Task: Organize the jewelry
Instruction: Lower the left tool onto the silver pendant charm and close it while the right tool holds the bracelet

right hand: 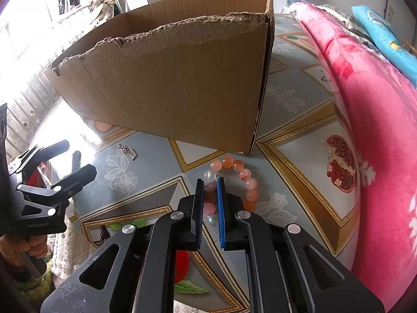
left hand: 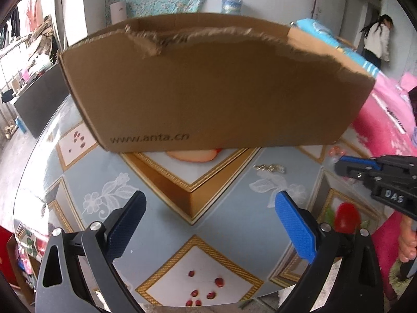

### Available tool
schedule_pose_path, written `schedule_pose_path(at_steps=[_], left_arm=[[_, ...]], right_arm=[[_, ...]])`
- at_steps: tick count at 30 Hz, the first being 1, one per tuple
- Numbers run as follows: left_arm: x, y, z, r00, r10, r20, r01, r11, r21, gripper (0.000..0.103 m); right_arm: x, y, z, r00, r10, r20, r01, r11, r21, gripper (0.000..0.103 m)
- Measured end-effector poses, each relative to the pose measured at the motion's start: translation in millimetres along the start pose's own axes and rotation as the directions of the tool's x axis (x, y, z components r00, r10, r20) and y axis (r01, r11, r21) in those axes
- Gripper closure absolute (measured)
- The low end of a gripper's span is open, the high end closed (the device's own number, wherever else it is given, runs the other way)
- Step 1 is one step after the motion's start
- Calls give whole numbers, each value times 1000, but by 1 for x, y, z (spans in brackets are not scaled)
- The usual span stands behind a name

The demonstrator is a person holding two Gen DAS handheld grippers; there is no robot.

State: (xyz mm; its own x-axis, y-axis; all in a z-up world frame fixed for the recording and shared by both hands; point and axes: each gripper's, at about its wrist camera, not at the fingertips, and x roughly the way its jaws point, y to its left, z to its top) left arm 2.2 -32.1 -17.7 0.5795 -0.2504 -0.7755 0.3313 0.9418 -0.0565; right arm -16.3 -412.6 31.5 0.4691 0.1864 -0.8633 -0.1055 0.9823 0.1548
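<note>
A brown cardboard box (left hand: 208, 83) with torn top edges stands on the patterned table; it also shows in the right wrist view (right hand: 177, 78). A bracelet of pink and orange beads (right hand: 247, 180) lies on the table in front of the box. My right gripper (right hand: 210, 182) is shut on the bracelet's near side. A small silver chain piece (right hand: 128, 151) lies to the left; it also shows in the left wrist view (left hand: 269, 168). My left gripper (left hand: 208, 206) is open and empty, low over the table in front of the box.
A pink blanket (right hand: 378, 130) lies along the table's right side with a blue pillow (right hand: 385, 39) behind. The table (left hand: 166, 172) has a round edge at left. A person (left hand: 376, 40) stands in the far right background.
</note>
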Motion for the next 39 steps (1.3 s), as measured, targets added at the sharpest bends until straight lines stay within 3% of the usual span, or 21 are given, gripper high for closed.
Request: schedule_pose_path(at_steps=[10,22,32,39], left_arm=[[-2,-13,9,997,-57,48,55,998,32,15],[-2,-29,8,985,-156,67,152,986,64,45],[4,-39,10,979,-193,62,185,977,110,64],[17,-50,12,983,-181,25,176,976,130,66]], right_arm=[[-2,0,-3,1000,3,5,-3,1000,5,95],[-3,-1,-5,1000,9,10,-10,1000,13,95],[-4,-3,-8,1000,21,20,-22,999,26,95],[-4,-4,-9,999,31,25,-32,999,36,95]])
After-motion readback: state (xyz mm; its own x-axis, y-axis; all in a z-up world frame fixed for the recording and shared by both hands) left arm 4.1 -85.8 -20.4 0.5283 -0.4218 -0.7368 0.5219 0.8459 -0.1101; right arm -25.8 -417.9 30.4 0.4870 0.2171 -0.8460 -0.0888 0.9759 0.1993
